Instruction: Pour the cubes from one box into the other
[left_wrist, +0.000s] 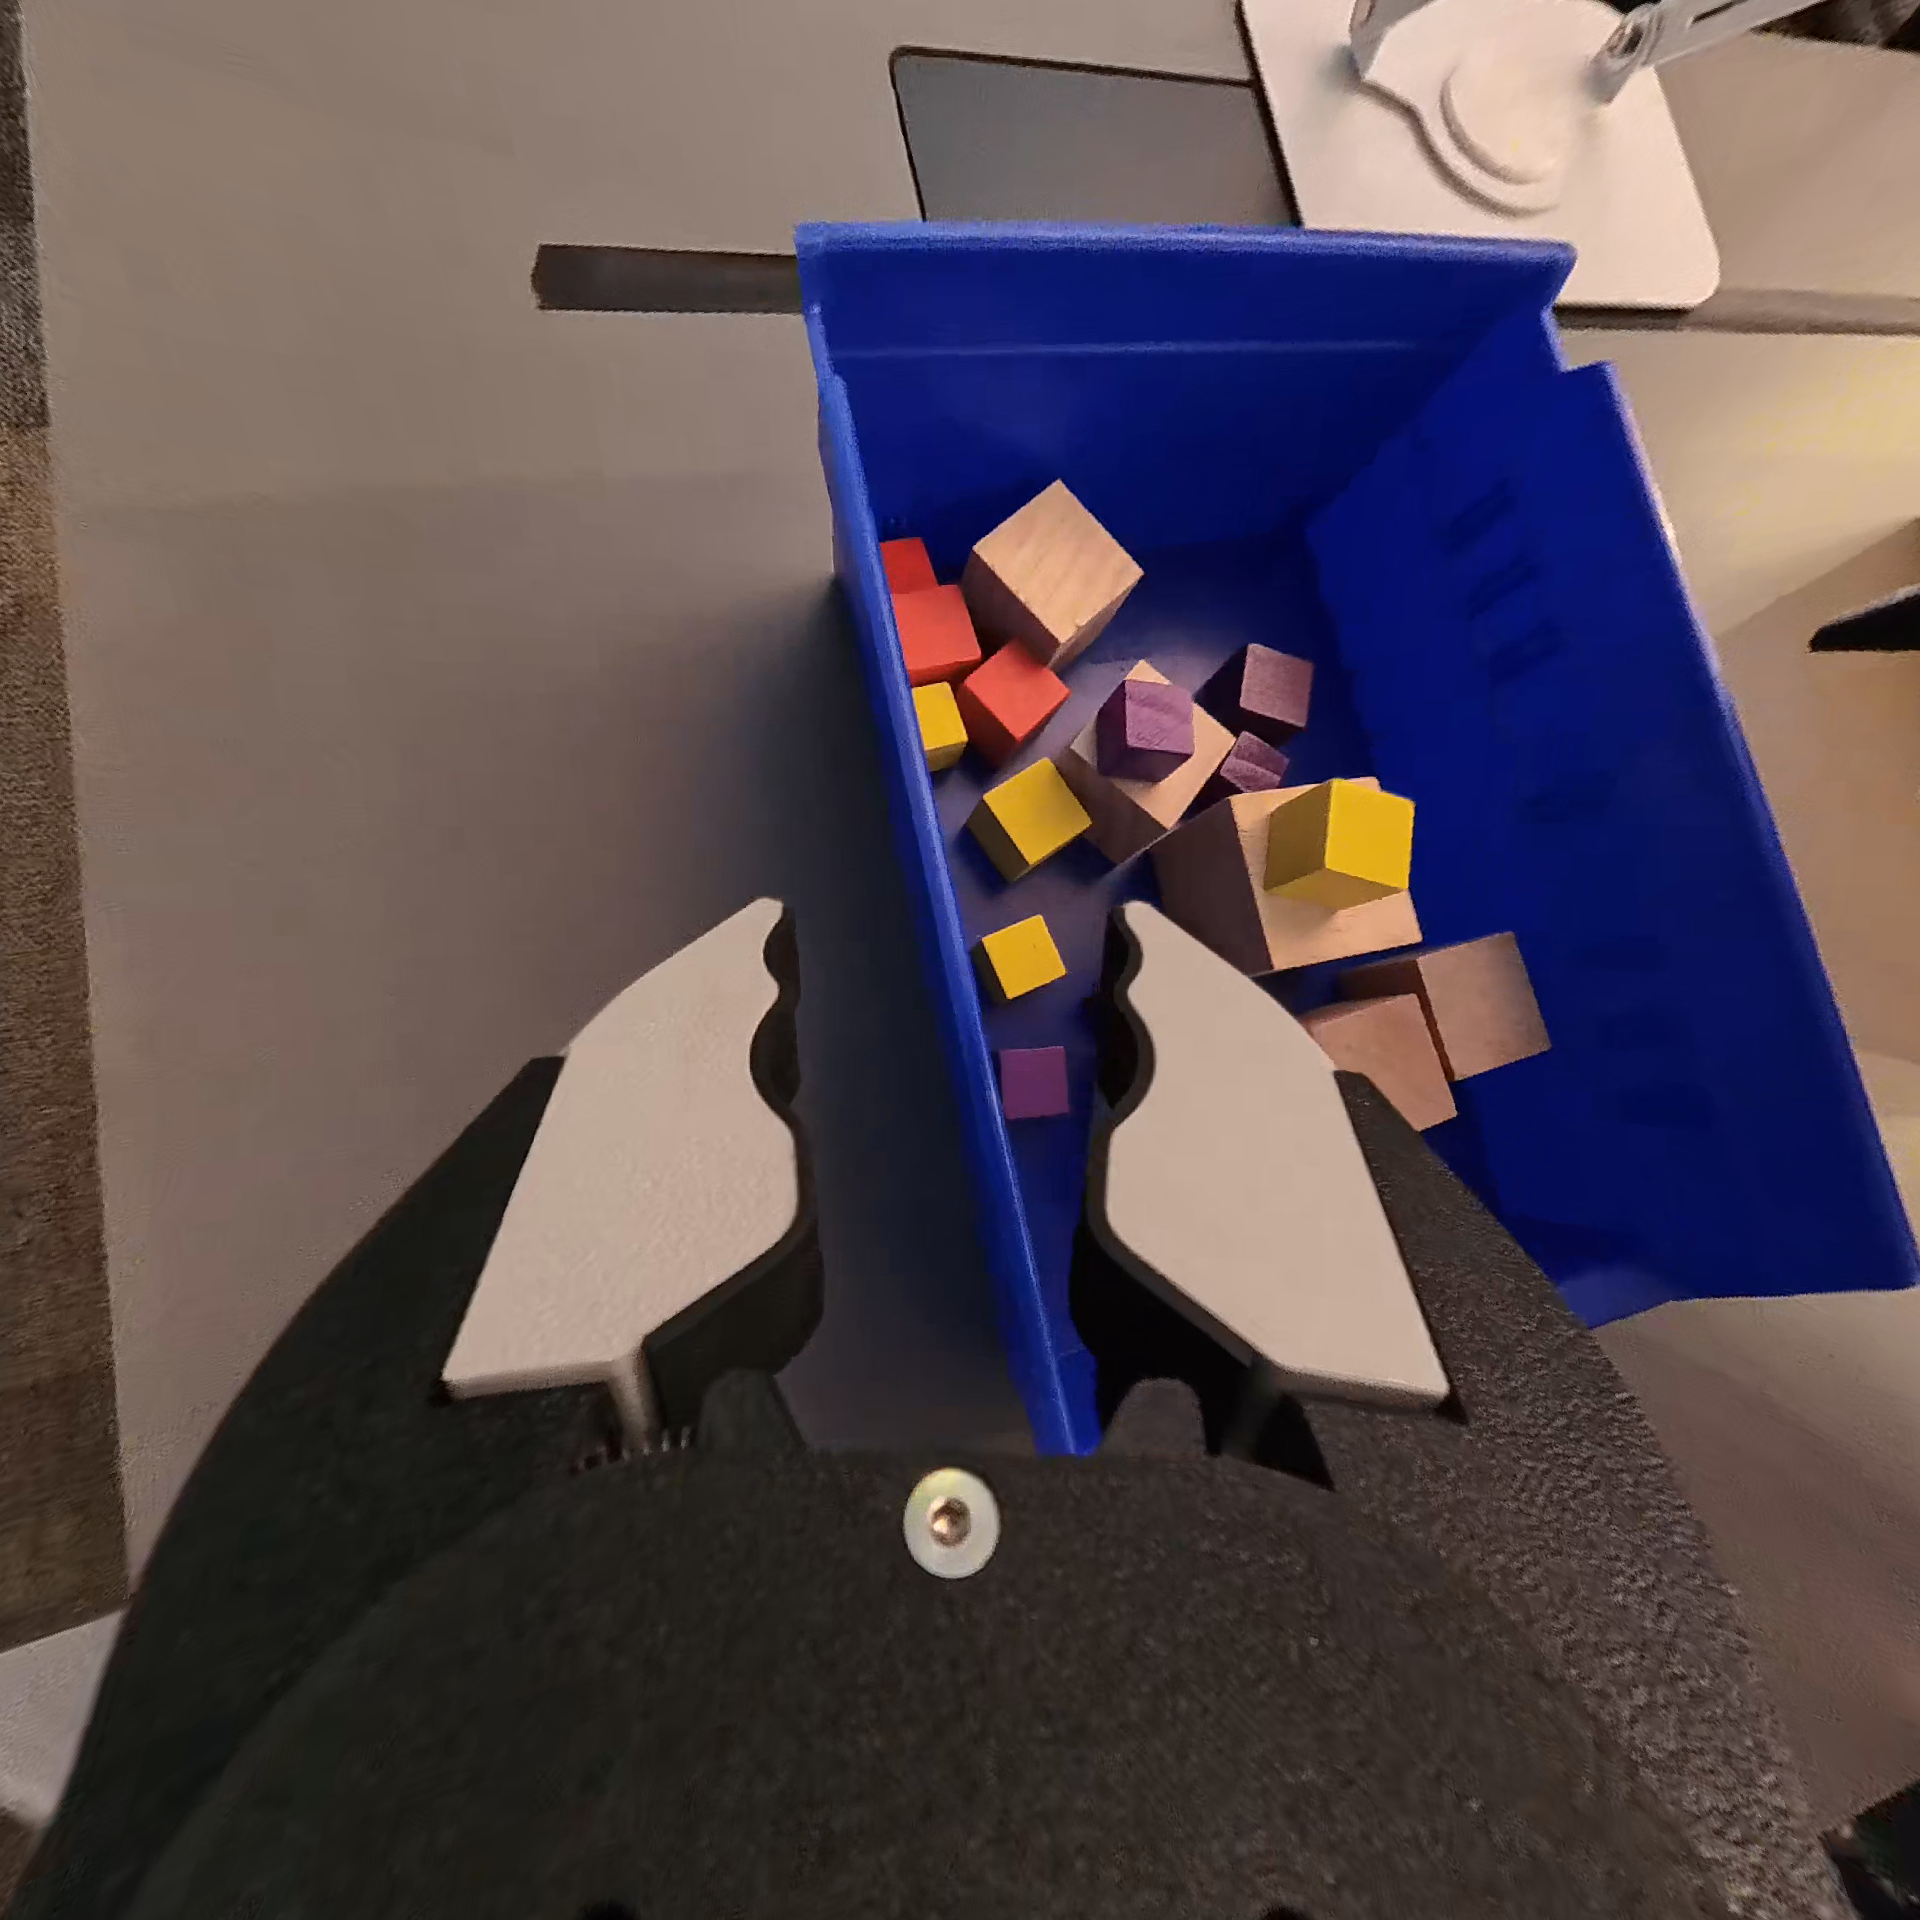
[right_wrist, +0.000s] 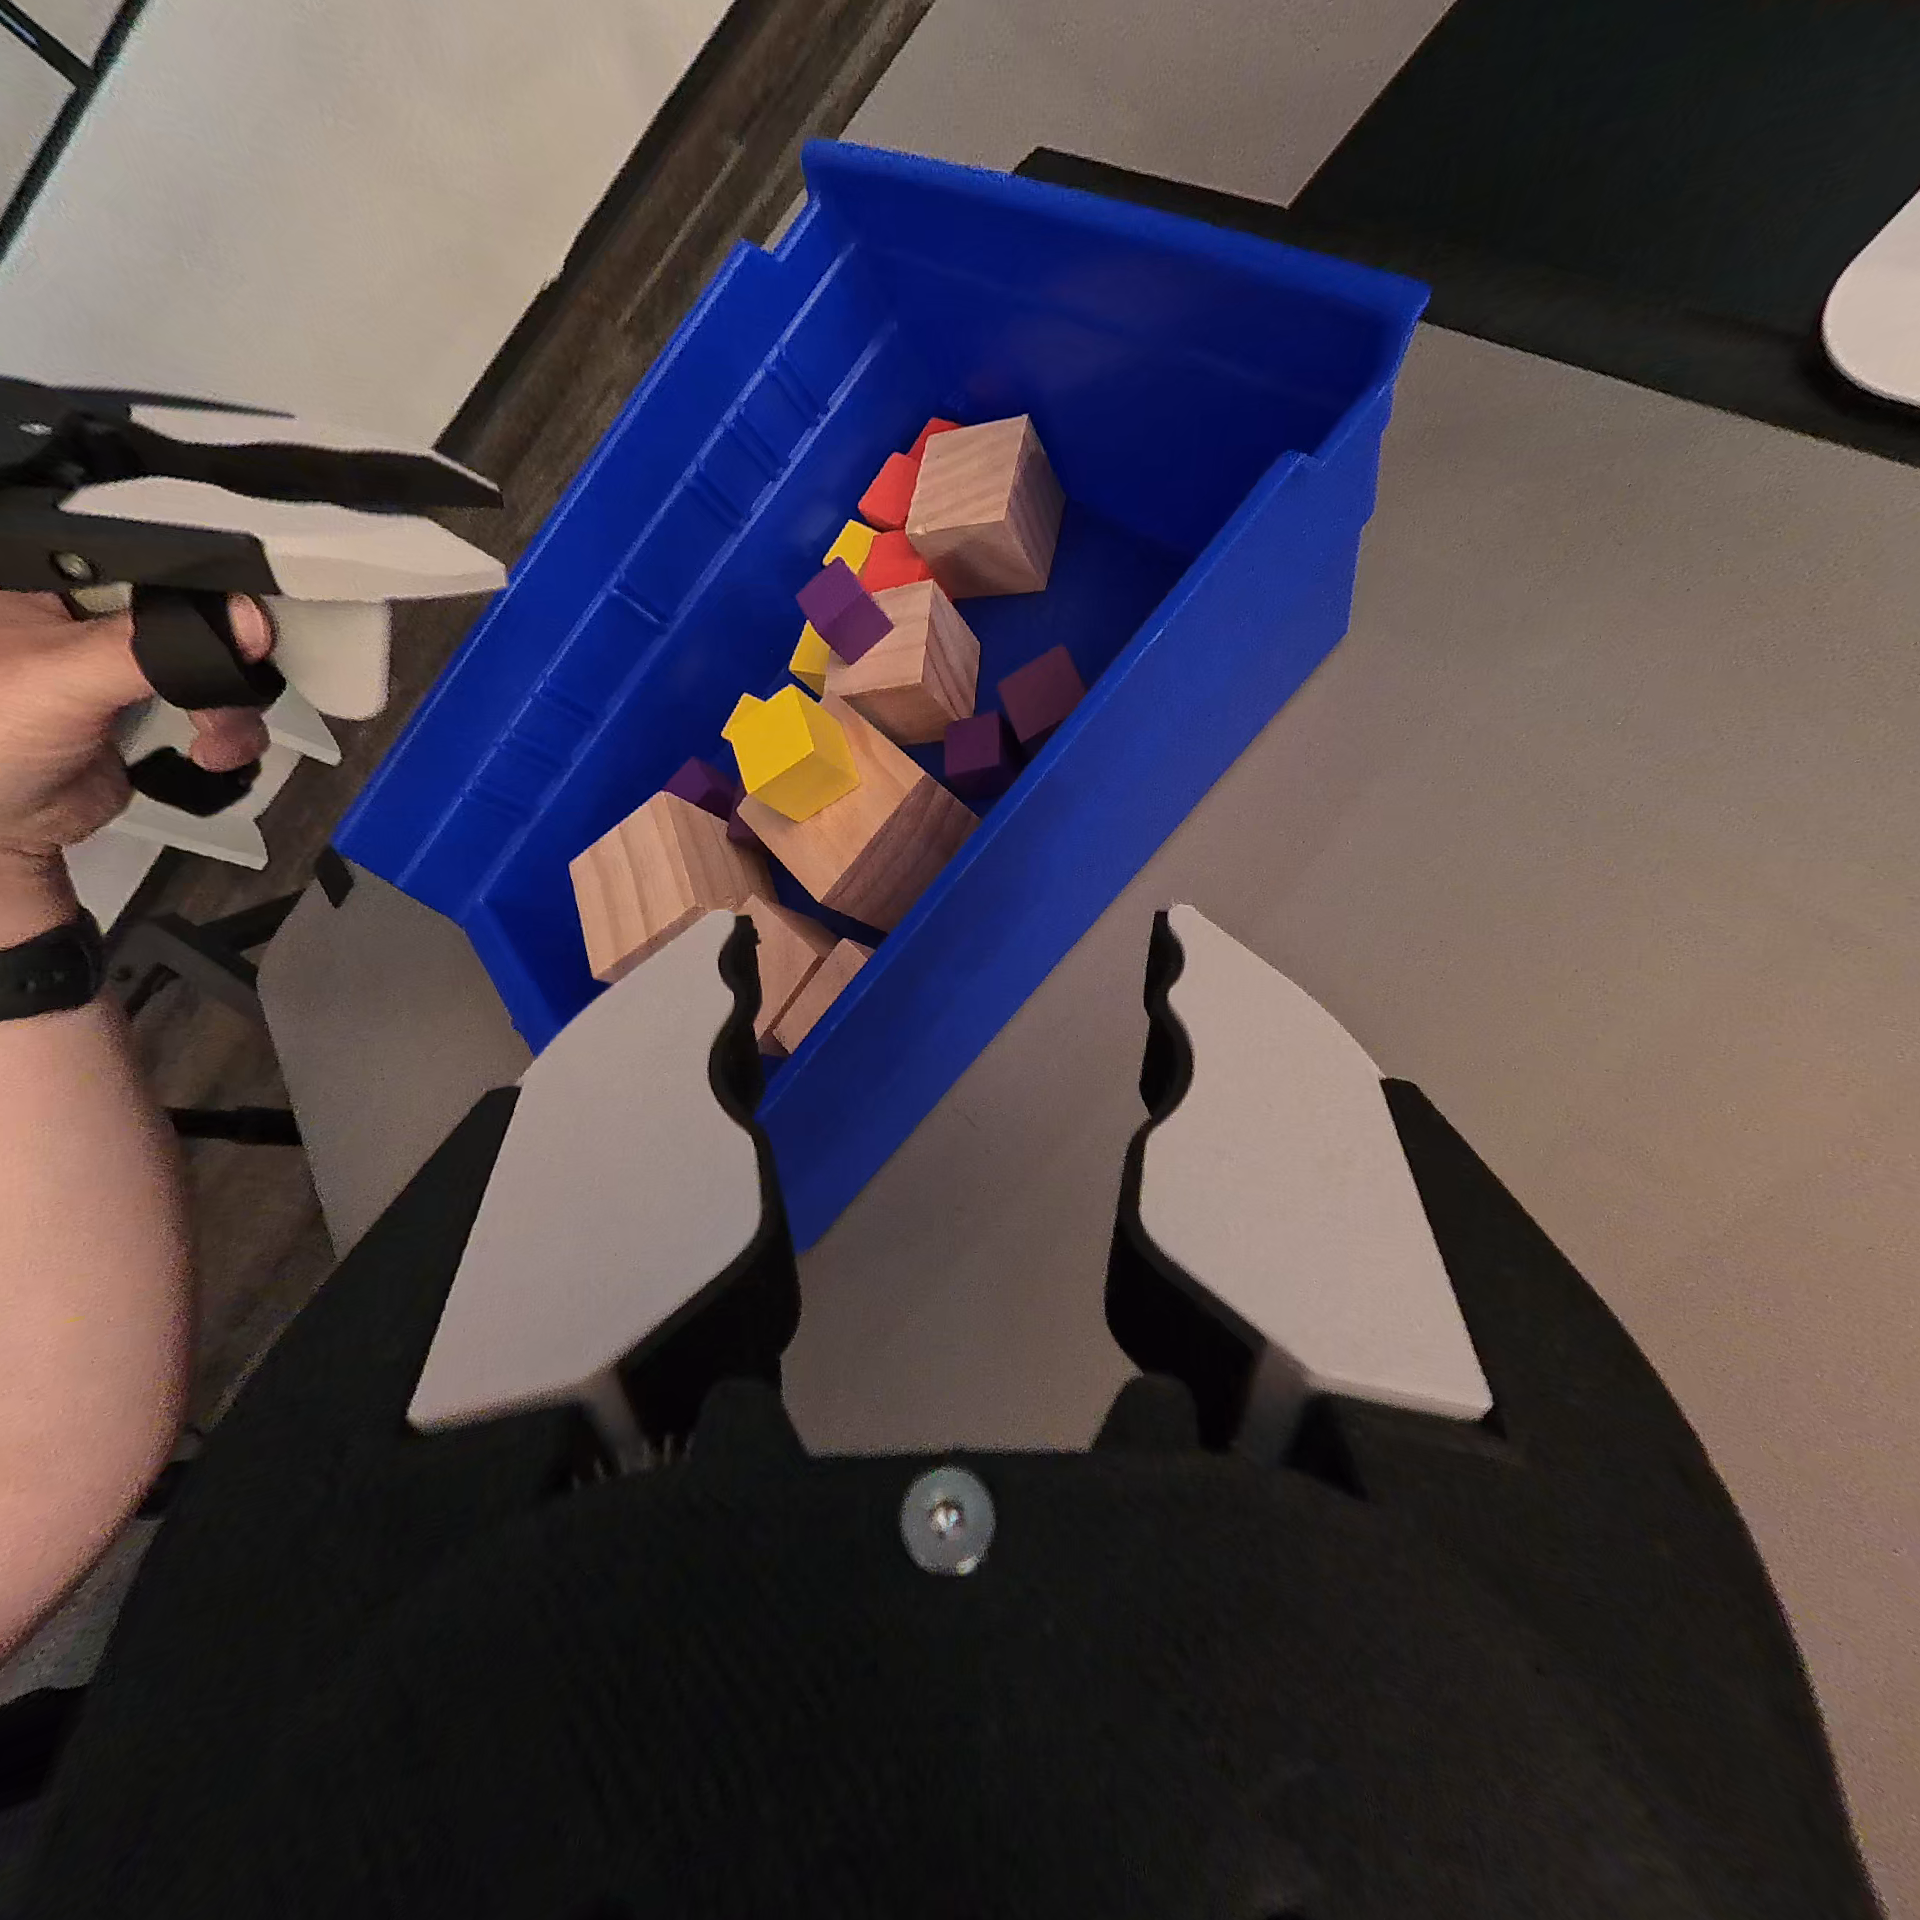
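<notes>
Left wrist view: spread hand-held gripper (left_wrist: 951, 920) straddles the glossy blue plastic box's (left_wrist: 1195, 416) wall above wooden cubes (left_wrist: 1049, 571).

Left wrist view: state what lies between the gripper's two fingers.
In the left wrist view, the blue box's side wall runs between the left gripper's open fingers, beside bare table.

One blue box (left_wrist: 1164, 416), five wooden cubes (left_wrist: 1049, 571), three red, four yellow, five purple (partly hidden).

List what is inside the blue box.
The blue box holds loose cubes: large plain wooden cubes, with small red, yellow and purple ones. Cubes lie piled on each other, so any underneath are hidden.
</notes>
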